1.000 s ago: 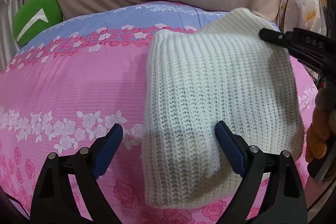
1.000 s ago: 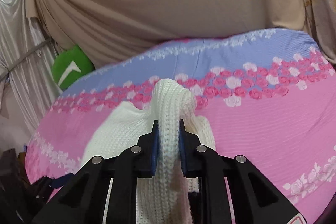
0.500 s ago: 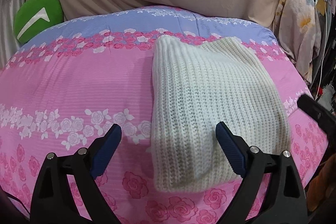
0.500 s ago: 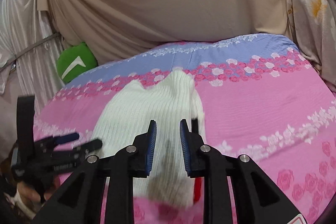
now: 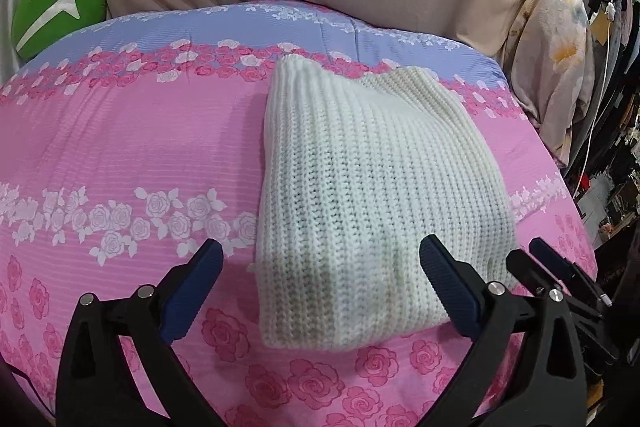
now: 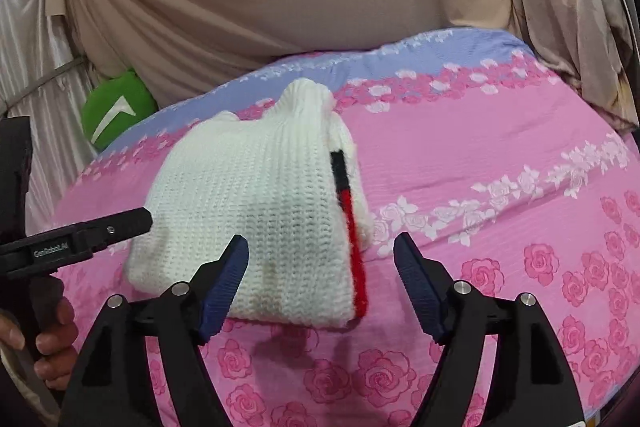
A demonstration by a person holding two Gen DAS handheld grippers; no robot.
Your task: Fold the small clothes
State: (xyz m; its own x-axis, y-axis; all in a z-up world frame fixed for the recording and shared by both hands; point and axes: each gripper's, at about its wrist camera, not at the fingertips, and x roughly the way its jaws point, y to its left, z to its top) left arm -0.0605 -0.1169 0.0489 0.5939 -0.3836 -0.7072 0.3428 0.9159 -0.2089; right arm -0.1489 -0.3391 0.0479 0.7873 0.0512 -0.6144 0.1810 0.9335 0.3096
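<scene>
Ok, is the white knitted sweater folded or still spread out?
Folded: the white knitted sweater lies as a compact layered bundle on the pink floral bedspread, its red-and-black trim along one edge.

a white chunky-knit garment lay folded flat on the pink rose-print bed, roughly rectangular, ribs running lengthwise, with a black-and-red stripe along its right edge and a narrower end bunched toward the far side.
</scene>
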